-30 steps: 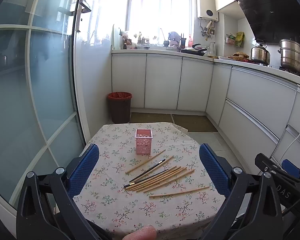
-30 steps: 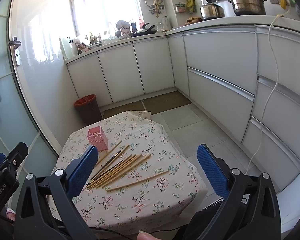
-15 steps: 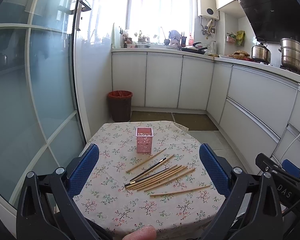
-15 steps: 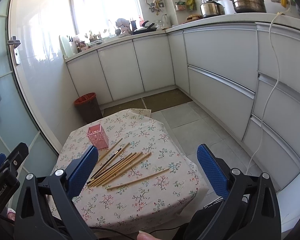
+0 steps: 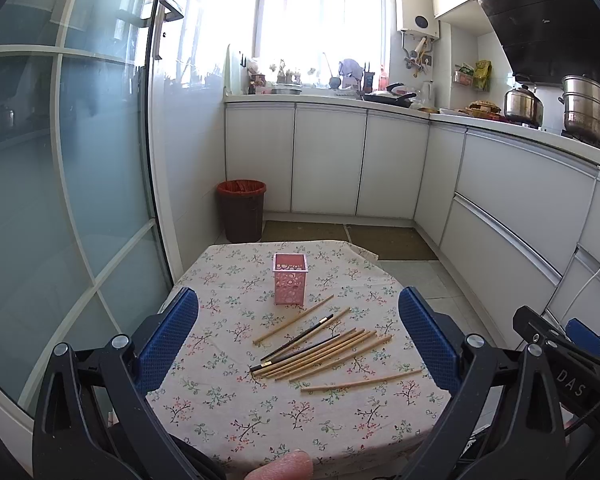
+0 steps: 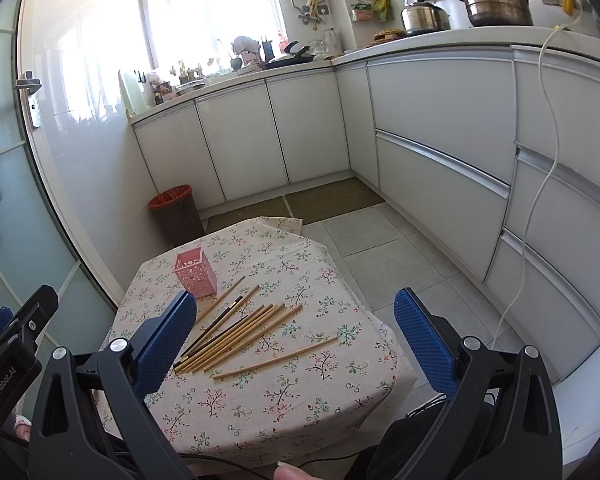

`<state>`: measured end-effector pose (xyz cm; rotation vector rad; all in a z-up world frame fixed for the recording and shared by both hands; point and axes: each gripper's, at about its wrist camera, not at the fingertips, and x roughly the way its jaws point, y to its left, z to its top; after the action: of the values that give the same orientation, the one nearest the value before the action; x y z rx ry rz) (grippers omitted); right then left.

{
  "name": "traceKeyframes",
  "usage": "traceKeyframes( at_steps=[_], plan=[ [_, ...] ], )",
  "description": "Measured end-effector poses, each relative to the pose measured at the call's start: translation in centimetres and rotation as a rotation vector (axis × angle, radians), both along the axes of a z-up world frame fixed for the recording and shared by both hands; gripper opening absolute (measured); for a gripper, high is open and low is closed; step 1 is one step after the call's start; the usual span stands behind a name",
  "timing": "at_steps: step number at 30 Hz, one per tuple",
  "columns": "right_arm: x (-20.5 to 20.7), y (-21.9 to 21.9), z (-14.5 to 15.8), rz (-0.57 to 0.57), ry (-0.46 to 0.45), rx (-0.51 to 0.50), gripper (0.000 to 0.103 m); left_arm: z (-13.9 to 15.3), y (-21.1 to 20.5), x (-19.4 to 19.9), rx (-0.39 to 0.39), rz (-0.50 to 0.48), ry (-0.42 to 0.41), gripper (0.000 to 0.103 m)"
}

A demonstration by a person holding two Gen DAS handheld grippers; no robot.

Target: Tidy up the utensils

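1. Left gripper point(image 5: 298, 344): jaws spread wide, nothing held between the blue pads point(image 5: 168, 340). It is held above the near edge of the table point(image 5: 228, 412), well back from the work.
2. Right gripper point(image 6: 296, 344): likewise spread wide and empty, pads point(image 6: 424, 344) well apart. It is carried off the table's right corner, angled in toward the sticks.
3. Both tools are judged to be kept open and back so that the whole layout can be taken in before a first pick is chosen.
4. Chopsticks point(image 5: 320, 350): a loose fan is laid flat on the floral tablecloth point(image 5: 220, 296), mostly pale wood, with two dark ones point(image 5: 300, 336) mixed in. One single stick point(image 5: 360, 382) is set apart, nearest the grippers.
5. The single stick is judged the easiest first grasp, since it is touched by no other.
6. Pink holder point(image 5: 289, 279): stood upright just beyond the fan's far tips. Nothing is seen rising above its rim; the inside is only partly shown.
7. Task is judged not yet begun: no stick is seen in the holder.
8. Red-lined bin point(image 5: 242, 210) is stood on the floor beyond the table.
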<state>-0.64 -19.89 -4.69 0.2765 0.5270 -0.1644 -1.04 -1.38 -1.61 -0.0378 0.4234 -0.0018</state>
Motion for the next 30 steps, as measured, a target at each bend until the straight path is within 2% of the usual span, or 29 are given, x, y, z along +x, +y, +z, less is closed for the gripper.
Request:
traceKeyframes(
  at_steps=[11,17,20,22,25,28,30],
  plan=[
    [0.4,0.3,-0.4,0.002,0.015,-0.001,0.096,-0.3,0.1,0.1,0.002,0.004,0.017,0.096],
    [1.9,0.1,-1.6,0.013,0.074,0.007,0.096,-1.1,0.2,2.3,0.011,0.003,0.081,0.096],
    [3.5,-0.5,-3.1,0.028,0.137,0.030,0.096,-2.3,0.2,5.6,0.030,-0.012,0.180,0.096],
    [5.1,-1.1,-4.6,0.052,0.204,0.064,0.096,-3.8,0.5,9.0,0.032,-0.032,0.283,0.096],
    [7.9,-3.2,-8.0,0.067,0.313,0.193,0.096,-6.9,1.5,14.9,0.012,-0.060,0.468,0.096],
    [9.9,-5.7,-11.7,0.032,0.377,0.317,0.096,-9.7,1.9,19.4,0.009,-0.065,0.571,0.096],
    [11.1,-6.9,-14.0,0.012,0.417,0.373,0.096,-11.6,0.9,22.0,0.006,-0.128,0.643,0.096]
  ],
)
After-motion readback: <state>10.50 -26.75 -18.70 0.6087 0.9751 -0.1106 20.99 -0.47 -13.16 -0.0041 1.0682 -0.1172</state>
